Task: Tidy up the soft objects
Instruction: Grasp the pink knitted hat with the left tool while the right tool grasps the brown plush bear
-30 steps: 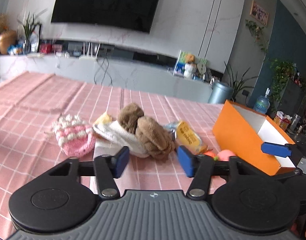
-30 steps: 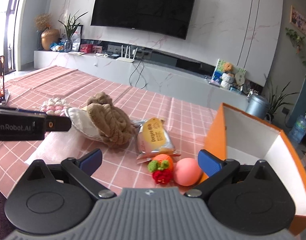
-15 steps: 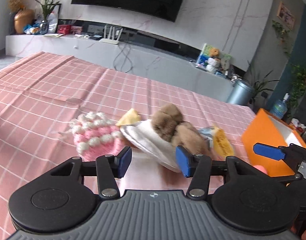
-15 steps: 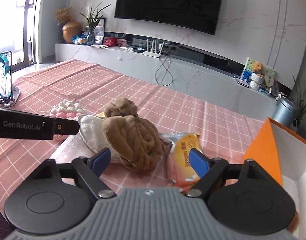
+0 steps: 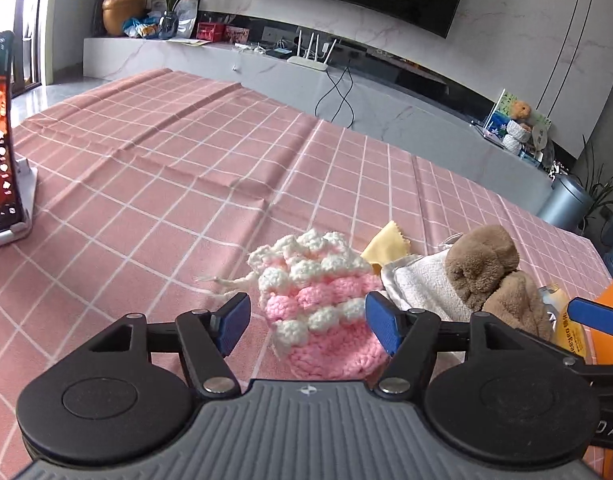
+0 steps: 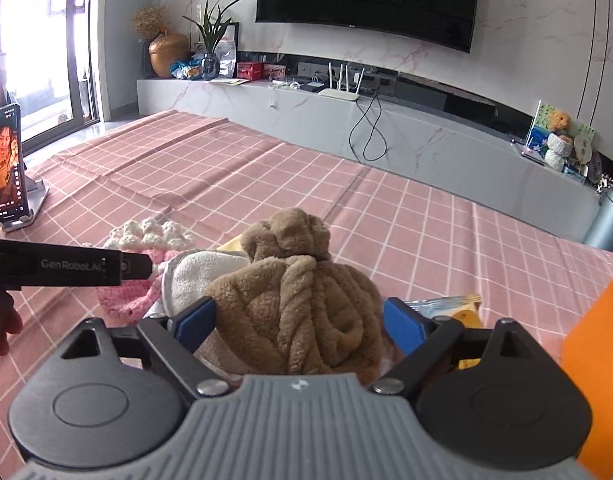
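The left tongs are spread wide around the pink-and-white crocheted pouch, which lies on the counter between the two blue pads; whether either pad touches the yarn is unclear. The right tongs are likewise released, straddling the brown plush bundle, with the bundle close against both pads but not visibly squeezed. To the left of the right tongs, just beside the bundle, lies one folded white towel, and beyond it the pouch. To the right of the right tongs sit one yellow snack packet and the wall of one orange box. One yellow cloth corner shows beyond the left tongs. One phone on a stand is well apart to the left.

Half a second ago the left tongs faced the towel with the pouch off to their left; now the pouch is centred between them. The right tongs have come closer over the bundle.
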Tool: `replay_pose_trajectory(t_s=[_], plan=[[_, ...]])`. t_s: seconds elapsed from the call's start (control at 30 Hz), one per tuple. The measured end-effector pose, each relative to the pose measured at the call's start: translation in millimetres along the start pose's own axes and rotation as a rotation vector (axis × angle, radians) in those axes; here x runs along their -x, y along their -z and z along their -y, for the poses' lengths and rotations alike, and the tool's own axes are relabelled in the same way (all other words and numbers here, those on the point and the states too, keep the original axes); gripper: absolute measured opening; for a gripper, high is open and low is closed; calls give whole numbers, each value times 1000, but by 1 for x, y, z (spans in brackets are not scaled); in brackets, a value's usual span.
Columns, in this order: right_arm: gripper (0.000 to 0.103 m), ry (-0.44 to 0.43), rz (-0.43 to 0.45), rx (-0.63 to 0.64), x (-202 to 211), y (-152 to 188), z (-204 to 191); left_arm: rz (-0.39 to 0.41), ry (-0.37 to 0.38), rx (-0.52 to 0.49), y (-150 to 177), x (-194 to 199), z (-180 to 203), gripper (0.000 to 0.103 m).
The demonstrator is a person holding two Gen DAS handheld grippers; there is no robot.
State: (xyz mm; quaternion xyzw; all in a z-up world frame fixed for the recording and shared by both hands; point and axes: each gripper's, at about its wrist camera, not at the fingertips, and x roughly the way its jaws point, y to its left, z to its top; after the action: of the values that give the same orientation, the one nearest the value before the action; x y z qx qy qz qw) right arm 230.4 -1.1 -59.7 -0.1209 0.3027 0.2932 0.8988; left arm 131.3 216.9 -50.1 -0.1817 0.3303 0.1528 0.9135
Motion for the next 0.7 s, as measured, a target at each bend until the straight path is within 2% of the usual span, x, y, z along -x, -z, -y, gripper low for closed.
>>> replay_pose_trajectory(t_s=[0.2, 0.33, 0.4, 0.47, 0.53, 0.57, 0.63, 0.7], plan=[[87, -39, -57, -83, -22, 2, 6, -19, 6, -10, 1, -16, 5, 78], [73, -30, -76, -100, -29, 6, 9, -23, 10, -31, 2, -24, 10, 76], [68, -31, -85, -115, -31, 8, 12, -24, 10, -50, 3, -26, 14, 69], [63, -28, -92, -128, -32, 9, 15, -29, 18, -70, 3, -28, 17, 54], [56, -28, -94, -126, -31, 11, 16, -26, 33, -84, 4, -29, 19, 47], [55, -25, -94, -118, -30, 11, 16, -24, 42, -93, 5, -28, 21, 39], [48, -26, -93, -108, -28, 11, 16, -15, 46, -119, 6, -27, 25, 33], [44, -29, -91, -102, -26, 9, 16, -13, 62, -138, 6, -25, 28, 32]])
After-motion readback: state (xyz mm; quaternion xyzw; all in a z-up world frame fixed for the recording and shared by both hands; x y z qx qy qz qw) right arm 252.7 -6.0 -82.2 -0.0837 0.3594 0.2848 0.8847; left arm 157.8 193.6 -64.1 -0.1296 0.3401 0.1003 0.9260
